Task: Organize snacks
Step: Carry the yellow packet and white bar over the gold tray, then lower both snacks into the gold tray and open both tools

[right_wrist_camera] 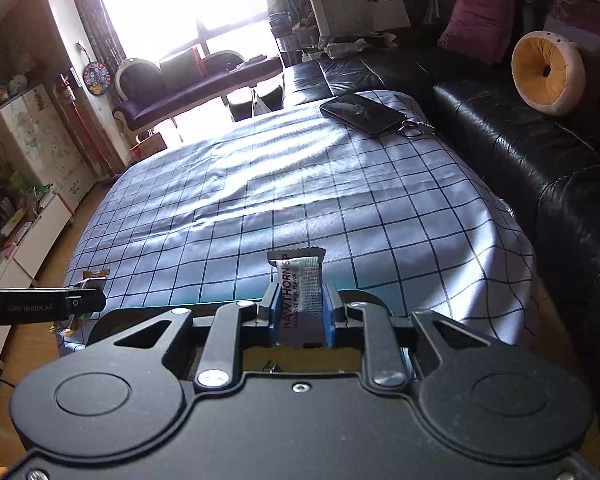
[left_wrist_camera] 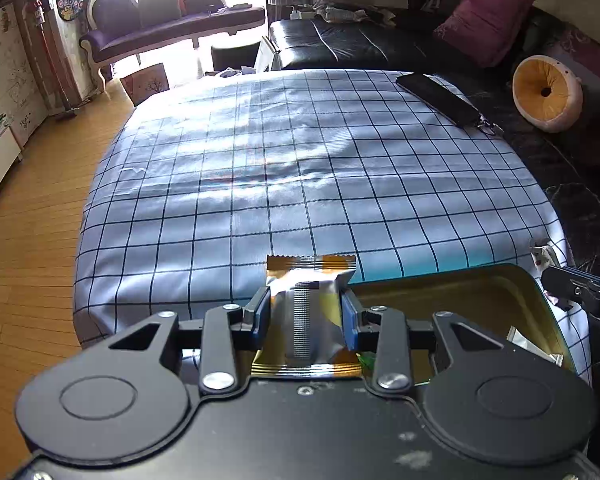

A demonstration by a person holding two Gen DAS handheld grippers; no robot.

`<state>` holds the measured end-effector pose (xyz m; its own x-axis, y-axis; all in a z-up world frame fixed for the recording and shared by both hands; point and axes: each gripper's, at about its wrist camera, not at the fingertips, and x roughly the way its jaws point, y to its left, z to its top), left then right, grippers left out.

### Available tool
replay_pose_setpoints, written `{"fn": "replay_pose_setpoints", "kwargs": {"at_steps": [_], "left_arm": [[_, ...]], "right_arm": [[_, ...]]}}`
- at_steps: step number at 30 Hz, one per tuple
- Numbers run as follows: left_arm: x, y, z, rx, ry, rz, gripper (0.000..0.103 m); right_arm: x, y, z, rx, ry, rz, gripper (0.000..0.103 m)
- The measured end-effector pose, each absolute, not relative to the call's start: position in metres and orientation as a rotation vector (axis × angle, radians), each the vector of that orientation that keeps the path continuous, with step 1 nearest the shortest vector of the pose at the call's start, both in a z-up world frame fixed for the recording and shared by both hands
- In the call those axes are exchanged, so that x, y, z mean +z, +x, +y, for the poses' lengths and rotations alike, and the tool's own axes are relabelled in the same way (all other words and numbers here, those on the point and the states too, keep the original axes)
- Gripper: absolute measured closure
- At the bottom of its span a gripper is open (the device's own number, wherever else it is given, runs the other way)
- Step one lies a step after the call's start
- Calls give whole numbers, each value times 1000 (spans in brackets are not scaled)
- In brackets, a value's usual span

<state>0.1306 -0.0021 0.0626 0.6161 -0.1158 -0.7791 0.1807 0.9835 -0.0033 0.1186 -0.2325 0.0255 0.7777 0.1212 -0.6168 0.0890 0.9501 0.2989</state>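
Observation:
My left gripper is shut on a silver and gold snack packet, held above the left rim of a gold-lined tin at the table's near edge. A silver wrapper lies inside the tin. My right gripper is shut on a white snack bar packet printed "HAWTHORN", held over the same tin, which is mostly hidden. The left gripper shows at the left edge of the right wrist view with its gold packet. The right gripper's body shows at the right in the left wrist view.
The table has a blue checked cloth. A black phone with a key ring lies at its far right corner. A black leather sofa with a round yellow cushion runs along the right. Wooden floor lies to the left.

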Motion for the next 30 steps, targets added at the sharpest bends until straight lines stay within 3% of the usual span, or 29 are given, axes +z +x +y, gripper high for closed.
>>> {"fn": "replay_pose_setpoints", "kwargs": {"at_steps": [30], "left_arm": [[45,74,20,-161,33,879,66]], "right_arm": [[36,56,-200,71,271,619,73]]}}
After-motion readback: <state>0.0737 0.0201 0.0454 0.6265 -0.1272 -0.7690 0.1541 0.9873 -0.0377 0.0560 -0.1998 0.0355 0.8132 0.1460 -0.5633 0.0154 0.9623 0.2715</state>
